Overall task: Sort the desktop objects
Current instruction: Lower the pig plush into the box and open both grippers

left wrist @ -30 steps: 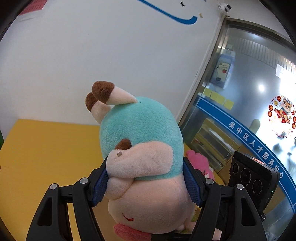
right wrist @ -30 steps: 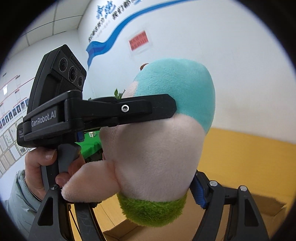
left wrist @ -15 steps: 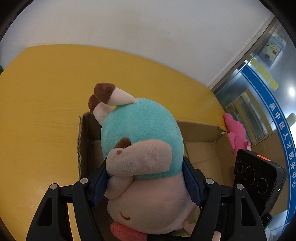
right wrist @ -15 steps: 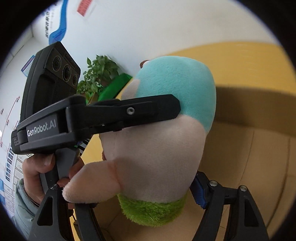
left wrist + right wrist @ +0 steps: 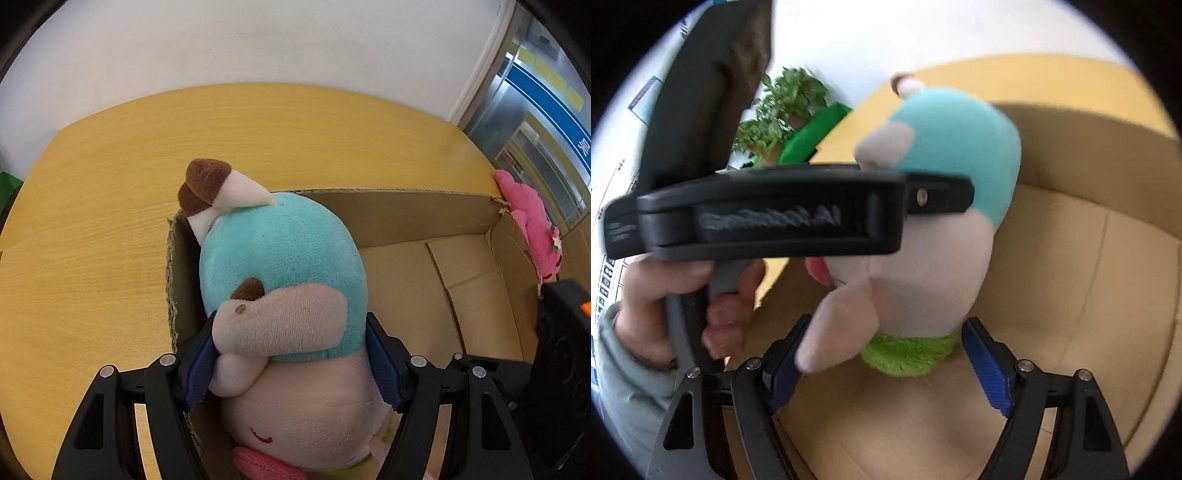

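**A:** Holding the plush toy (image 5: 284, 258) just inside the left wall of the cardboard box (image 5: 406, 206). Clamping wide on its neck with the left gripper (image 5: 290, 332), and apparently pinching its green base with the right gripper (image 5: 886, 325).

**B:** Risking a snag, though, with the ears (image 5: 210, 181) sitting right at that wall's rim, maybe catching and dragging the box.

**A:** Also risking an uneven release, flopping the toy out over the rim.

**B:** Or jolting the pink toy (image 5: 532, 221) draped on the box's far right corner.
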`<action>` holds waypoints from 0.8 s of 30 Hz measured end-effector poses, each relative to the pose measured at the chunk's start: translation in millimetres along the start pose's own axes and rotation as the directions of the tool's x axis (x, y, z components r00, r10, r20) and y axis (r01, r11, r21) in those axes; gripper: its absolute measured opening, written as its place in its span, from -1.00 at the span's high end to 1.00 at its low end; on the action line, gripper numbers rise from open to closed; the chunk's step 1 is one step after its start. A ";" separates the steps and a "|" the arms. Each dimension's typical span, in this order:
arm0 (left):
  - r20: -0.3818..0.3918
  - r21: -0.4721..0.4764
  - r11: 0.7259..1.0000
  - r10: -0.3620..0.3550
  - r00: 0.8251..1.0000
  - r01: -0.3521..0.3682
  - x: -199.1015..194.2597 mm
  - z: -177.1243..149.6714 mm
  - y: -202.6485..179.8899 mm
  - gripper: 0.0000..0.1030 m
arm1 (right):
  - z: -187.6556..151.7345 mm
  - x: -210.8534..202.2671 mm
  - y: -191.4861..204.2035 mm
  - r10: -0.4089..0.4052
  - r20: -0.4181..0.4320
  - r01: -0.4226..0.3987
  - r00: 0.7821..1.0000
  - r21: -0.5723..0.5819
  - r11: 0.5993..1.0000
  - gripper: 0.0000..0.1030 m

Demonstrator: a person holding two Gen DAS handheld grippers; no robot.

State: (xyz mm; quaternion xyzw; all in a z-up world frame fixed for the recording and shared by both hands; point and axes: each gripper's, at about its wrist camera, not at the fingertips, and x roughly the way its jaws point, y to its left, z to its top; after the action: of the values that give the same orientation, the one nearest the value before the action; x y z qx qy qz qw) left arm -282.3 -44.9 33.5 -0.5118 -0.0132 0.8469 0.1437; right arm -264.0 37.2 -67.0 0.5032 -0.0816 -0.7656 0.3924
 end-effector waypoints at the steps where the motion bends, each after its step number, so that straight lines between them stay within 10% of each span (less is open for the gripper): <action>1: -0.005 0.003 1.000 -0.004 1.000 0.004 0.9 0.9 -2.9 -0.49 | 14.1 -3.0 -19.8 0.008 0.015 -0.008 1.000 0.001 1.000 -0.23; 22: 0.097 -0.059 0.996 -0.062 0.993 0.068 -61.7 -10.0 22.4 -0.51 | 44.6 26.7 -66.9 0.004 0.008 -0.005 1.000 0.064 0.998 -0.09; 24: 0.101 -0.072 0.994 -0.075 0.992 0.082 -65.1 -17.8 26.0 -0.51 | 20.8 -15.9 -13.8 0.009 0.016 -0.010 1.000 0.068 0.998 -0.09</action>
State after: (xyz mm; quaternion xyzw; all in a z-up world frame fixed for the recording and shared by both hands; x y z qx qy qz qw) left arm -244.5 -88.8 76.8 -0.4735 -0.0726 0.8637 0.1565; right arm -285.6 51.8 -53.0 0.5101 -0.1131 -0.7643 0.3779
